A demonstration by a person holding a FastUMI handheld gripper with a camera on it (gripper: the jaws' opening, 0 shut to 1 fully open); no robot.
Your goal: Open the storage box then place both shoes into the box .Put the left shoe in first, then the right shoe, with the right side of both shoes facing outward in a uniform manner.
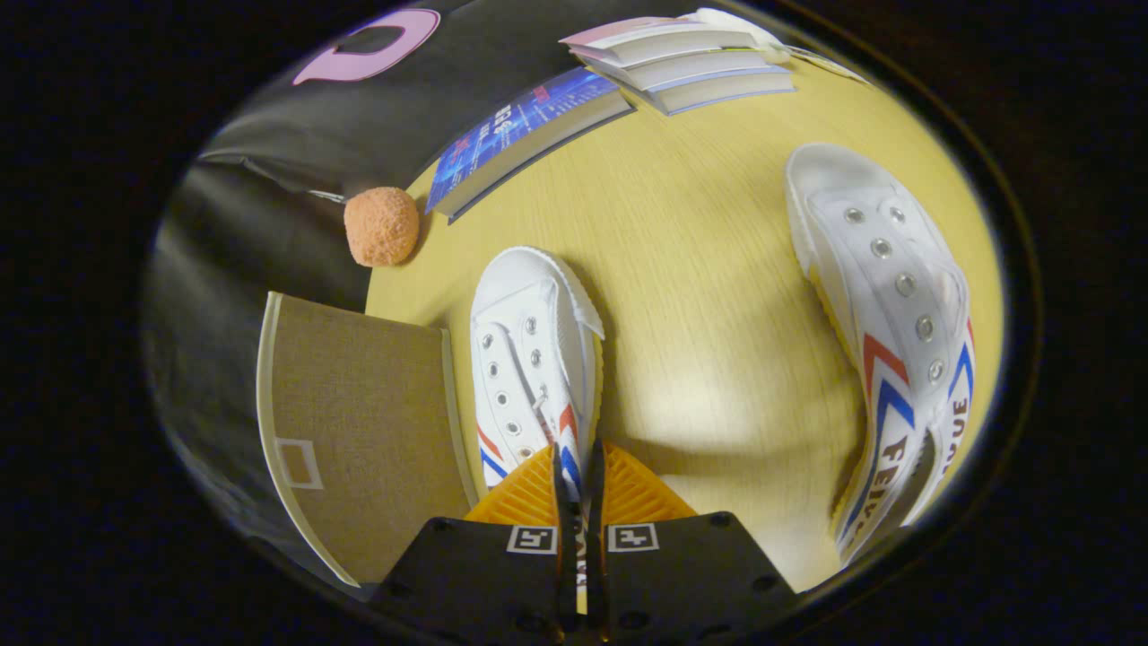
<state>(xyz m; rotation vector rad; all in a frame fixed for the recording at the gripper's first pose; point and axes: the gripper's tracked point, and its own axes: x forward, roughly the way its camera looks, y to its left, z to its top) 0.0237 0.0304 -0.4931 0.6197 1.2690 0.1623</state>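
My gripper (574,475) is shut on the side wall of a white canvas shoe (529,359) with red and blue chevrons; both orange fingers (520,493) press on the thin fabric near the heel opening. The shoe hangs forward from the fingers, toe pointing away, above the wooden table (700,269). The second white shoe (897,341) lies on the table to the right, toe away, its chevron side up. Just left of the held shoe stands the tan fabric storage box (359,431), its flat top face towards me.
An orange fuzzy ball (382,226) sits beyond the box by the table's left edge. A blue-covered book (525,135) and a stack of books (691,58) lie at the far side of the table.
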